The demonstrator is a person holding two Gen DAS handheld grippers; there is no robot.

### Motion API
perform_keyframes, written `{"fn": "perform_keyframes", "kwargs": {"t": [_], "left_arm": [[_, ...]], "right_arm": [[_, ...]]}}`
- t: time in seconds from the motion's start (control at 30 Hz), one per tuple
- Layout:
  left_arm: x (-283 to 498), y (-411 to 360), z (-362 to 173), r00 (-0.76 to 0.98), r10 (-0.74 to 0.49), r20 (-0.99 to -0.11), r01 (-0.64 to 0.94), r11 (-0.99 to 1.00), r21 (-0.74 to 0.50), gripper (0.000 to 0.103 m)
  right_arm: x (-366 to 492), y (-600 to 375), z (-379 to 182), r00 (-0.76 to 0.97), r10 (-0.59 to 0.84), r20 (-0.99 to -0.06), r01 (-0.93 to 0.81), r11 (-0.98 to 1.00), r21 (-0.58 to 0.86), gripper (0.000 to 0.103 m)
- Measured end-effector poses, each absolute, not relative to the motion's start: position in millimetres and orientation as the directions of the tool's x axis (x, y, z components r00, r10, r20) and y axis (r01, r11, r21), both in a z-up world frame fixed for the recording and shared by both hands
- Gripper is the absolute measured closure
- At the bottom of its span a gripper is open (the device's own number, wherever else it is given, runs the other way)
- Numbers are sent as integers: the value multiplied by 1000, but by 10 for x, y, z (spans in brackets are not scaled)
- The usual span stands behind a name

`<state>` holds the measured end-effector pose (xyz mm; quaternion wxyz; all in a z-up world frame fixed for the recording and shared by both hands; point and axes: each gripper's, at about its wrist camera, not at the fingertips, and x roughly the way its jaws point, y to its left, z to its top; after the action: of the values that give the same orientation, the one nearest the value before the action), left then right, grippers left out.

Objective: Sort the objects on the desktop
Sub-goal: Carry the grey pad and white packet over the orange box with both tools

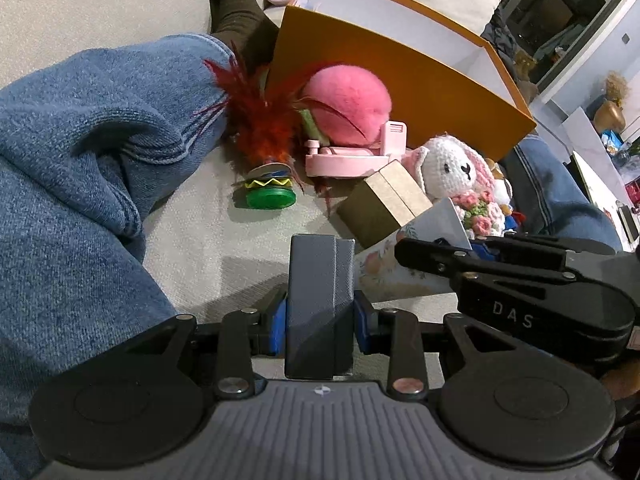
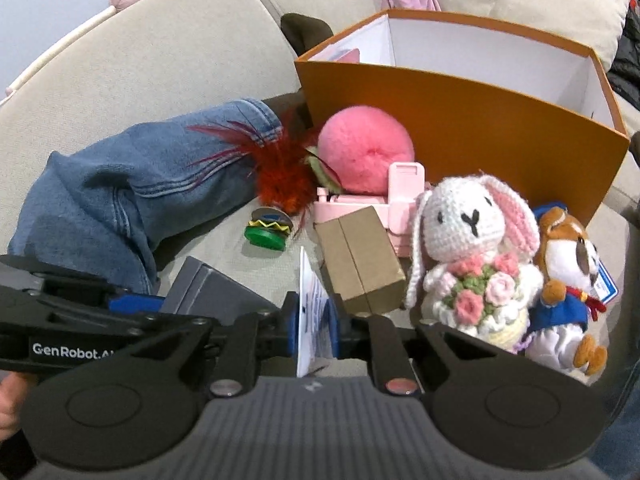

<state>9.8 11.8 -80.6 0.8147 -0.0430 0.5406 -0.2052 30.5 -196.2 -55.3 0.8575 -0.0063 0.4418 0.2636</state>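
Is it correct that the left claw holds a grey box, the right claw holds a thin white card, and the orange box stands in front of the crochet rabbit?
Not quite. The orange box stands behind the crochet rabbit, as the right wrist view shows. The left claw does hold the grey box, and the right claw the white card.

I see the open box [image 2: 460, 120] standing behind the ball [image 2: 366, 154], the cardboard carton [image 2: 360, 260] before it, the rabbit [image 2: 472, 256] right of that, the shuttlecock [image 2: 276, 200] left.
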Motion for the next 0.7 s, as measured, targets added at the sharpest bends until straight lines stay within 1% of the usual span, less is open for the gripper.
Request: {"fn": "perform_keyframes", "kwargs": {"t": [0.2,0.33,0.5,0.7], "left_arm": [[85,102,-734,350,-394,-850,304,906,-295,65],[108,118,-568,374,-402,-836,315,903,-294,65],[207,81,-186,435,-434,-789,372,884,-282,66],[495,-64,330,512,-474,-717,438,861,-257,66]], "right_arm": [[311,-2003,-504,475,474,-742,-455,854,254,88],[318,-2060,-303,487,506,-712,-472,838,273,88],[424,-2169,78,529,550,-646,-492,819,294,88],[695,-2314,567,646,529,-550,-473,843,255,88]]}}
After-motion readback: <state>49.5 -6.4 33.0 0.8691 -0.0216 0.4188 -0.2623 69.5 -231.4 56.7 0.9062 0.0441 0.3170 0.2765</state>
